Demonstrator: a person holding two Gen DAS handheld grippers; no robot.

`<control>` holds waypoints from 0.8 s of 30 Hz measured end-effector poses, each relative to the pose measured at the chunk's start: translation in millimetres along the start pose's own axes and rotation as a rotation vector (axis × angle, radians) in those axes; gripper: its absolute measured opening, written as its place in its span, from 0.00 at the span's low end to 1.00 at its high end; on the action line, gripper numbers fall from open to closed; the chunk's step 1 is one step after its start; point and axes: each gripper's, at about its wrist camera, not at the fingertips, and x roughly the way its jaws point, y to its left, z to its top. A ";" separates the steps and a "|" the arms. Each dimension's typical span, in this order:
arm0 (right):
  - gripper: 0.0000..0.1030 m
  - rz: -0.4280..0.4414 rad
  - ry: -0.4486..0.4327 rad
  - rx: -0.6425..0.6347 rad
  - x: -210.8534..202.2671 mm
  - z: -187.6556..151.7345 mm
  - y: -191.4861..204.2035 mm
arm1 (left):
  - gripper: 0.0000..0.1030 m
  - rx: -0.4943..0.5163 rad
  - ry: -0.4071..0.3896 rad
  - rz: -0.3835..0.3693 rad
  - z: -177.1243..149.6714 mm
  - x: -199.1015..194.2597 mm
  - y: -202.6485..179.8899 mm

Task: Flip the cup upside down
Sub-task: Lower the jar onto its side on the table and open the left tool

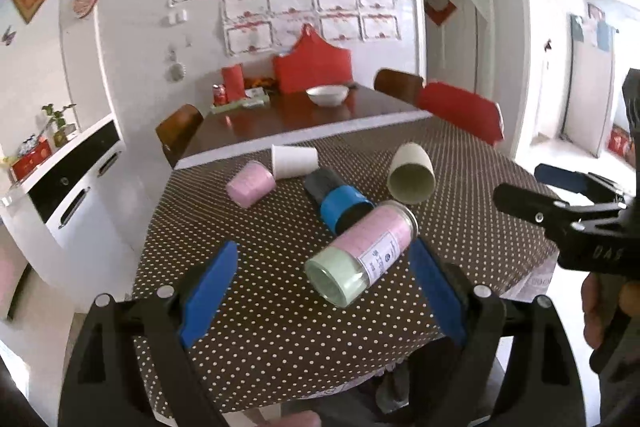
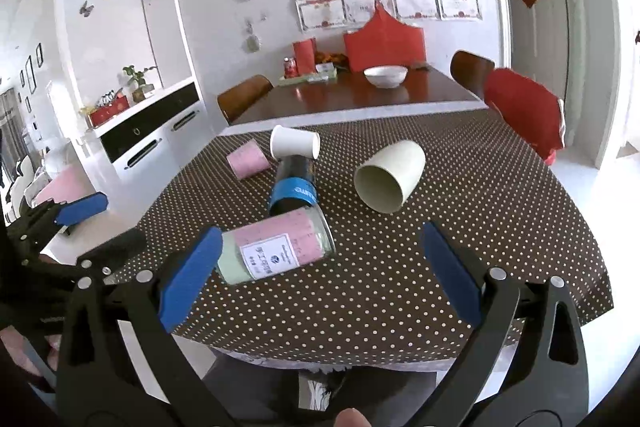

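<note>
Several cups lie on their sides on a brown polka-dot tablecloth [image 1: 280, 307]. A glass cup with a pink and green sleeve [image 1: 360, 255] lies nearest, also in the right wrist view [image 2: 276, 251]. Behind it lie a black cup with a blue band [image 1: 340, 203] [image 2: 294, 187], a cream paper cup [image 1: 412, 173] [image 2: 390, 175], a white paper cup [image 1: 294, 161] [image 2: 294, 143] and a small pink cup [image 1: 250, 183] [image 2: 248, 159]. My left gripper [image 1: 324, 291] is open around the glass cup, just above it. My right gripper [image 2: 320, 275] is open and empty; the glass cup lies by its left finger.
A wooden dining table [image 2: 360, 95] with a white bowl [image 2: 386, 75], red bags and chairs stands behind the cloth-covered table. A white sideboard [image 2: 152, 135] is on the left. The right gripper shows at the right of the left wrist view [image 1: 560, 211].
</note>
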 end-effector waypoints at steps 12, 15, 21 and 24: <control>0.94 0.037 -0.129 -0.081 -12.8 4.8 20.2 | 0.84 -0.130 -0.118 0.152 -1.6 -41.6 22.0; 0.94 0.020 -0.101 -0.133 -8.3 4.8 30.5 | 0.84 -0.159 -0.115 0.160 -2.9 -44.3 27.8; 0.94 0.077 -0.058 -0.189 3.7 6.2 41.2 | 0.84 -0.201 -0.136 0.165 -7.9 -52.5 36.5; 0.94 0.090 -0.054 -0.229 7.3 8.6 46.4 | 0.84 -0.208 -0.139 0.170 -9.2 -55.0 39.3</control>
